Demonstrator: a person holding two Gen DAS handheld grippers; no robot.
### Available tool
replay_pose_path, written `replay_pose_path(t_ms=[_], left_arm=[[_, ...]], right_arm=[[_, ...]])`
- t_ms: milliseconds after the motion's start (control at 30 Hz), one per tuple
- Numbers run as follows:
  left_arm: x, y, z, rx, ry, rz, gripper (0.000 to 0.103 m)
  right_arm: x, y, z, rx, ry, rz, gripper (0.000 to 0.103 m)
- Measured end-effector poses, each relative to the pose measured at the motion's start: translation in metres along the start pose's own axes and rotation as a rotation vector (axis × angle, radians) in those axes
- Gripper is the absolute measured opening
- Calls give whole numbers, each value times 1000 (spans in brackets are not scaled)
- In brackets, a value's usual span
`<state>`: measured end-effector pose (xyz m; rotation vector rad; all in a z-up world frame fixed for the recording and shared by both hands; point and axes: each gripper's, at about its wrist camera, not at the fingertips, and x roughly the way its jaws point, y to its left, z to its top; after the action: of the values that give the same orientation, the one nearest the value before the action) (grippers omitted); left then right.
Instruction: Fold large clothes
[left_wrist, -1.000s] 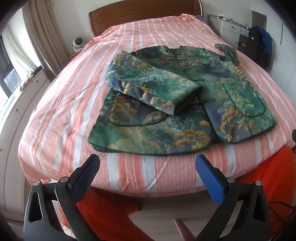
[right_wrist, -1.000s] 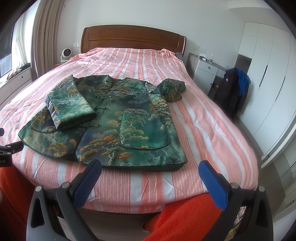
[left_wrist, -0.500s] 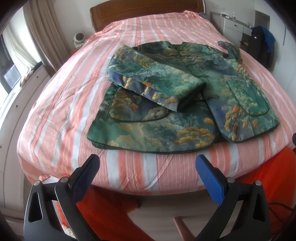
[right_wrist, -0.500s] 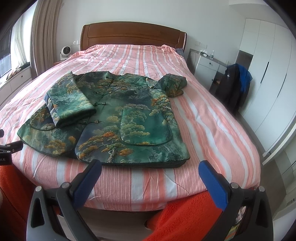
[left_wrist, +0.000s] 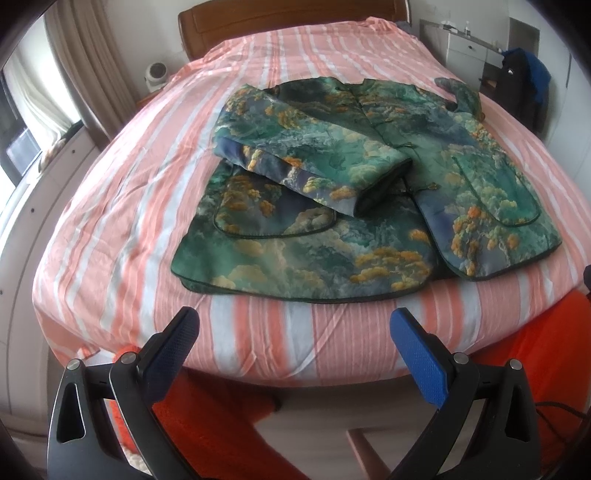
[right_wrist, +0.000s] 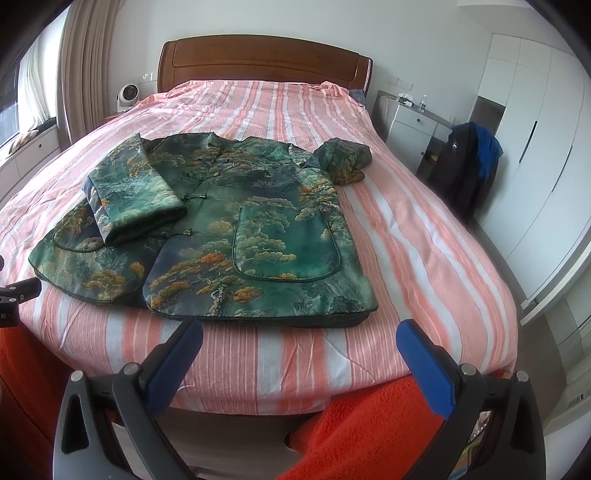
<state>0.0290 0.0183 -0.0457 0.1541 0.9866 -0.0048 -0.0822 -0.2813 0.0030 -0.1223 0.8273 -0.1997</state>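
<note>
A green patterned jacket lies flat, front up, on the pink striped bed; it also shows in the right wrist view. Its left sleeve is folded across the front. Its right sleeve lies bunched beside the far shoulder. My left gripper is open and empty, just in front of the bed's near edge, short of the hem. My right gripper is open and empty, over the near edge of the bed, just short of the hem's right part.
A wooden headboard stands at the far end. A white fan sits at the far left. A white cabinet and a chair with dark clothes stand right of the bed. Orange fabric lies below the grippers.
Both grippers have moved forward toward the bed, so the jacket looks nearer and larger. The jacket has not moved. Both grippers stay open.
</note>
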Motion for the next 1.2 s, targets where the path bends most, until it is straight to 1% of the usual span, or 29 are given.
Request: replay_pose_path(t_ms=[167, 233, 300, 333, 367, 400, 433, 467, 500, 533, 567, 600, 633, 667, 733, 767, 833, 867, 900, 933, 967, 1000, 1033, 1067, 1100, 1133, 1167, 1200], left_arm=[[0, 0, 0, 1, 1, 2, 103], [2, 3, 1, 8, -11, 20, 103], [7, 17, 7, 4, -46, 27, 103], [13, 32, 14, -13, -56, 26, 103], [22, 48, 23, -36, -51, 5, 103], [35, 69, 34, -65, -28, -34, 103], [50, 91, 45, -96, 3, -85, 103], [66, 110, 54, -126, 32, -144, 103], [82, 127, 63, -155, 59, -194, 103], [99, 142, 70, -175, 83, -244, 103], [114, 153, 76, -178, 102, -298, 103], [130, 158, 81, -164, 122, -337, 103], [147, 161, 83, -136, 146, -341, 103], [161, 161, 84, -117, 168, -329, 103], [185, 160, 80, -94, 220, -287, 103], [193, 161, 77, -97, 237, -295, 103], [196, 165, 73, -130, 236, -320, 103], [194, 167, 72, -141, 232, -327, 103], [193, 167, 71, -146, 233, -333, 102], [191, 167, 69, -146, 238, -336, 99], [190, 165, 68, -144, 245, -336, 92], [189, 163, 66, -146, 259, -365, 69], [186, 161, 64, -159, 274, -408, 46], [182, 157, 64, -165, 276, -410, 40], [175, 153, 66, -153, 269, -399, 27], [169, 150, 68, -146, 259, -390, 18], [162, 149, 70, -145, 252, -379, 16], [154, 149, 72, -145, 244, -375, 11]], right_arm=[[0, 0, 0, -5, 3, -3, 103], [1, 0, 0, -10, 2, 0, 103], [2, -3, 3, -22, -10, 0, 103], [2, -7, 6, -24, -23, 13, 103], [5, -15, 10, -23, -47, 41, 103], [8, -23, 15, -19, -69, 70, 103], [16, -36, 20, -7, -96, 119, 103], [26, -47, 25, 3, -106, 168, 103], [43, -59, 31, 19, -88, 228, 103], [65, -71, 38, 39, -45, 295, 103], [85, -81, 43, 64, -2, 345, 103], [109, -90, 46, 102, 47, 389, 103], [135, -98, 48, 137, 104, 409, 103], [156, -102, 49, 154, 150, 425, 103], [188, -101, 47, 164, 235, 442, 103], [200, -99, 45, 149, 275, 442, 103], [216, -91, 41, 89, 316, 366, 103], [220, -89, 39, 77, 337, 343, 103], [224, -90, 36, 91, 362, 338, 103], [227, -94, 34, 136, 380, 353, 103], [228, -97, 32, 172, 387, 366, 102], [227, -99, 31, 193, 390, 379, 98], [224, -99, 32, 199, 387, 406, 81], [223, -98, 33, 193, 387, 420, 66], [219, -97, 35, 182, 391, 422, 60], [215, -97, 37, 177, 384, 424, 40], [212, -100, 40, 179, 378, 442, 25], [205, -100, 44, 180, 365, 453, 22]])
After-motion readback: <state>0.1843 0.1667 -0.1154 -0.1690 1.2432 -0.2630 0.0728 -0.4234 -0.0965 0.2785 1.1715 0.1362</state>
